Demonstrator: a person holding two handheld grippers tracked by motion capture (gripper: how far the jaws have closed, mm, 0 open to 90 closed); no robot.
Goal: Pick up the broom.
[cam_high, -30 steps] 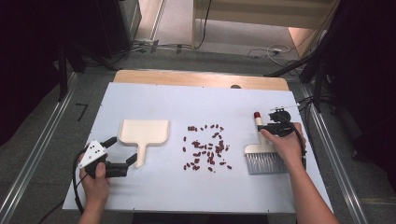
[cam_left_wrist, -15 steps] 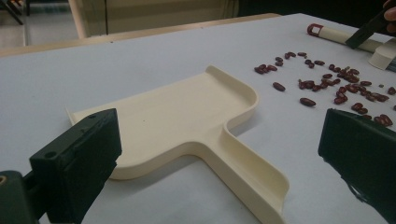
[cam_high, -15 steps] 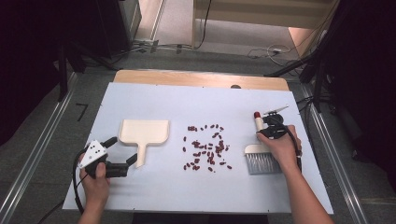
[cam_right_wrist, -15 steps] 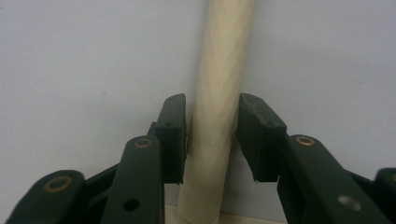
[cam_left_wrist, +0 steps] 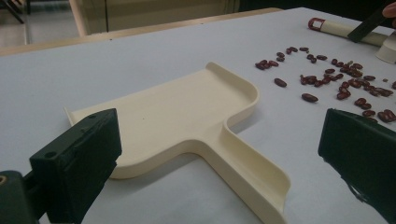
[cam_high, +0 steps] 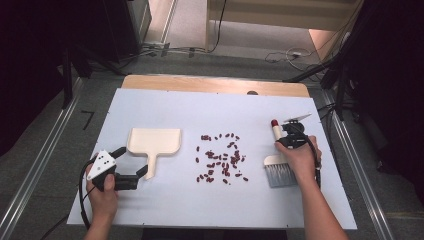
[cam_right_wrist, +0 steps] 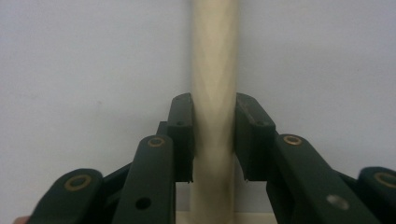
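Note:
A cream dustpan point(cam_high: 154, 140) point(cam_left_wrist: 177, 116) lies flat at the table's left, its handle pointing toward the person. My left gripper point(cam_high: 135, 159) point(cam_left_wrist: 224, 135) stands open, one jaw on each side of that handle's end without touching it. Several dark red beans point(cam_high: 220, 160) point(cam_left_wrist: 336, 79) are scattered mid-table. On the right lies a small brush point(cam_high: 279, 172) with a cream handle point(cam_right_wrist: 214, 56) tipped in red. My right gripper point(cam_high: 282, 141) point(cam_right_wrist: 214, 105) has just been closing its jaws on that handle, and both pads now touch it.
Everything rests on a white board point(cam_high: 165, 100) laid on a wooden table. Metal rails run along the floor at both sides, and cables lie on the floor beyond the far edge. Bare board separates the beans from the dustpan and from the brush.
The right hand has shifted slightly left and settled over the brush handle, with the jaws narrowing around it. The left hand and the dustpan have not moved.

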